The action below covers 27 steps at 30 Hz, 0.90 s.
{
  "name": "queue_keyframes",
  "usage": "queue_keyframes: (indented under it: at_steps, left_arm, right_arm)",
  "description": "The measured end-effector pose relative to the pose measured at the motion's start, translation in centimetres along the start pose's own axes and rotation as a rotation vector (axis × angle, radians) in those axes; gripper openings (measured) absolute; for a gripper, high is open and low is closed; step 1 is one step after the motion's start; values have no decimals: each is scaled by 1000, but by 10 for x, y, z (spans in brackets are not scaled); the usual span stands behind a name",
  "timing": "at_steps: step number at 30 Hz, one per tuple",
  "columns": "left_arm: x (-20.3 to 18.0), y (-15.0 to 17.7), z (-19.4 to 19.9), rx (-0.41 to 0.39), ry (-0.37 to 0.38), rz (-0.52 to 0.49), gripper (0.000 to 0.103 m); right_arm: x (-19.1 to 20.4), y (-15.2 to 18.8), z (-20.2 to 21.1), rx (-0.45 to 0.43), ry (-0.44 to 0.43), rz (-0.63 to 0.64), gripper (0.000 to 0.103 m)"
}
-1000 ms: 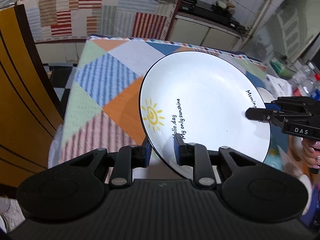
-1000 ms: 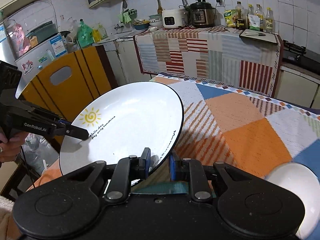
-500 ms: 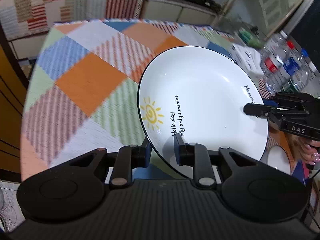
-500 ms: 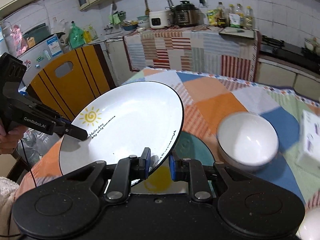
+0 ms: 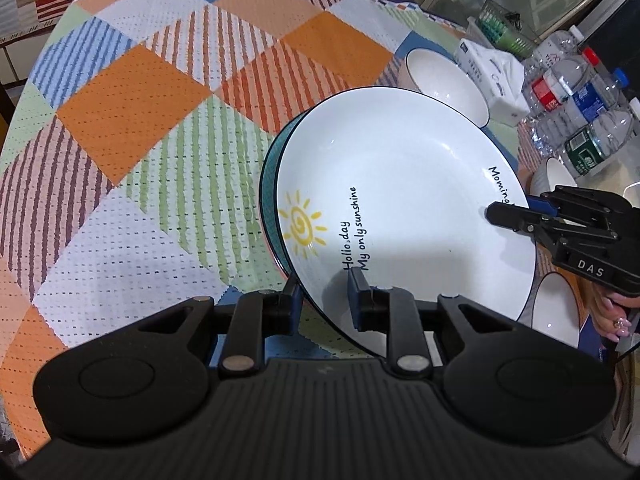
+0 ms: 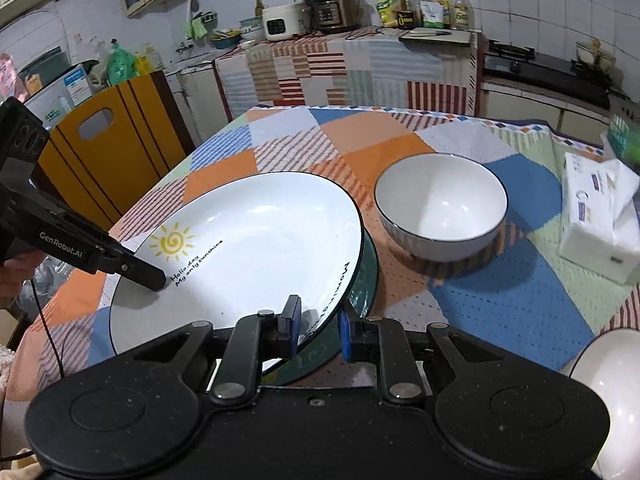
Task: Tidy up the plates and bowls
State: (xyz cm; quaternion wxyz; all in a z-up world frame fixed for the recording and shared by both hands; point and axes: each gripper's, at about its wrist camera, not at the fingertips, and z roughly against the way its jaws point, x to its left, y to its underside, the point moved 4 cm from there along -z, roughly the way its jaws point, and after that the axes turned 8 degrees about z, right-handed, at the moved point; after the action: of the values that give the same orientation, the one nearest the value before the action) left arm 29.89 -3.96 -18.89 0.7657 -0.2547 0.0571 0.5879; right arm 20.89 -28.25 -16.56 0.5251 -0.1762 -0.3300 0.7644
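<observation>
A white plate (image 5: 404, 184) with a yellow sun and black writing is held between both grippers, low over a teal plate (image 5: 267, 200) lying on the table. My left gripper (image 5: 323, 296) is shut on the white plate's near rim. My right gripper (image 6: 318, 322) is shut on the opposite rim (image 6: 340, 280); it also shows in the left wrist view (image 5: 516, 216). The teal plate (image 6: 366, 280) peeks out under the white plate (image 6: 248, 240). A white bowl (image 6: 440, 208) stands just right of them.
A patchwork cloth (image 5: 160, 120) covers the table. A tissue pack (image 6: 600, 220) lies at the right, with several water bottles (image 5: 576, 100) nearby. More white bowls sit at the right edge (image 5: 556, 312), (image 6: 604, 372). A yellow chair (image 6: 108, 148) stands at the far left.
Both grippers carried the white plate across and down over the table; it now hangs flatter, right above the teal plate, with the white bowl beside it.
</observation>
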Motion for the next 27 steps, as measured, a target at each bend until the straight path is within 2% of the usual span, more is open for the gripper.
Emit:
queue_keyframes:
  at_steps: [6,9,15,23,27]
  left_arm:
    - [3,-6,-5,15,-46,-3,22]
    - [5,-4,-10,39,-52,17,22]
    - [5,-3,-12,27,-53,17,23]
    - [-2,0,-10,-2,-96,3,23]
    - [-5,5,-9,-41,-124,27,26]
  right_arm:
    - [0,0,-10,30,9,-39,24]
    - [2,0,-15,58,16,-32,24]
    - [4,-1,-17,95,49,-18,24]
    - [23,-5,-24,155,194,99,31]
    - [32,-3,-30,143,286,199,35]
